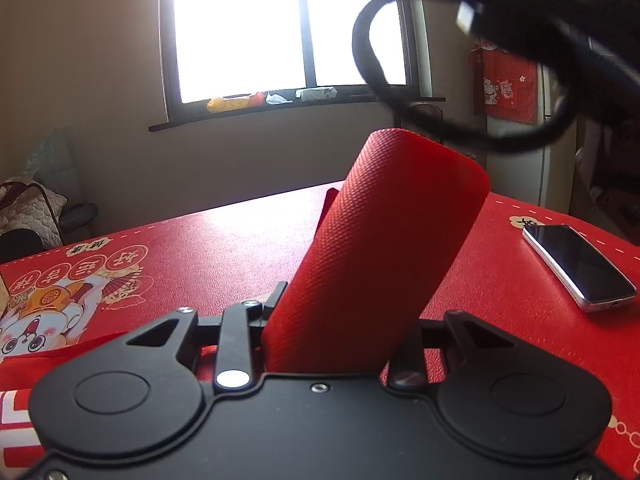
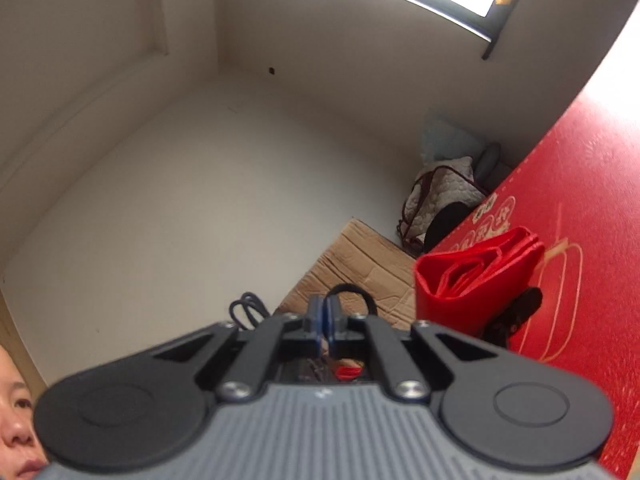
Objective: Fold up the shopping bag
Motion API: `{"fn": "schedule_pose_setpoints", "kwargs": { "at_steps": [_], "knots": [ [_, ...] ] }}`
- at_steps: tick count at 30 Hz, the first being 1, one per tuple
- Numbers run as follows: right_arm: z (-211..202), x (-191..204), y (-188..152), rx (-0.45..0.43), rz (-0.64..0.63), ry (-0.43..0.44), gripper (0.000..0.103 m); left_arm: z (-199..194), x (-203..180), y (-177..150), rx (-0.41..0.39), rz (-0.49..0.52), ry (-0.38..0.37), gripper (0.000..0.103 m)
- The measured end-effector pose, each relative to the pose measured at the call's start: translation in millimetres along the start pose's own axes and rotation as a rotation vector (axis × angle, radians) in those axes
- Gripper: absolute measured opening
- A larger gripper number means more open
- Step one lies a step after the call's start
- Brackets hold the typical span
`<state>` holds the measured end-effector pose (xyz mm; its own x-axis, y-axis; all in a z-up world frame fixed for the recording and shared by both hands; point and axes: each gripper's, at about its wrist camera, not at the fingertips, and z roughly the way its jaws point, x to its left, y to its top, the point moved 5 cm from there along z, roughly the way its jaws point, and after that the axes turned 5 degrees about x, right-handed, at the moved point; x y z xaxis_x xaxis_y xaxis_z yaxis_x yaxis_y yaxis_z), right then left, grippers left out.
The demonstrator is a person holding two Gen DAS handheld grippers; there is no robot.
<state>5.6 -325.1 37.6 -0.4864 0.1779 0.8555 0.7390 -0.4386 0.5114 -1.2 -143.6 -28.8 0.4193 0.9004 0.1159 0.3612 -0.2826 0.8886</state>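
Observation:
The red shopping bag (image 1: 384, 240) is folded into a thick textured bundle. It stands up tilted from between the fingers of my left gripper (image 1: 360, 308), which is shut on its lower end. In the right wrist view the same folded bag (image 2: 476, 276) shows its layered edges above the red table mat (image 2: 592, 184), with a black finger of the left gripper (image 2: 520, 308) beside it. My right gripper (image 2: 326, 314) is off the table's side, away from the bag. Its blue-padded fingertips are pressed together with nothing between them.
A phone (image 1: 580, 268) lies on the printed red mat (image 1: 180, 248) to the right of the bag. A black cable loop (image 1: 372, 60) hangs blurred in the upper right. Beside the table are a cardboard box (image 2: 360, 268) and a quilted bag (image 2: 436, 196). A person (image 2: 16, 420) is at the lower left edge.

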Motion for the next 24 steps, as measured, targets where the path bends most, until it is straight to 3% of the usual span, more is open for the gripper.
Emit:
{"fn": "schedule_pose_setpoints", "kwargs": {
  "at_steps": [12,24],
  "knots": [
    [-11.7,-22.2,11.2,-0.074,0.039,-0.07,0.004,-3.3,3.3,1.3,-0.029,-0.007,-0.005,0.033],
    [-18.4,-24.1,9.7,-0.088,0.032,-0.099,0.005,-9.4,3.7,1.5,-0.06,-0.011,-0.012,0.033]
  ]
}}
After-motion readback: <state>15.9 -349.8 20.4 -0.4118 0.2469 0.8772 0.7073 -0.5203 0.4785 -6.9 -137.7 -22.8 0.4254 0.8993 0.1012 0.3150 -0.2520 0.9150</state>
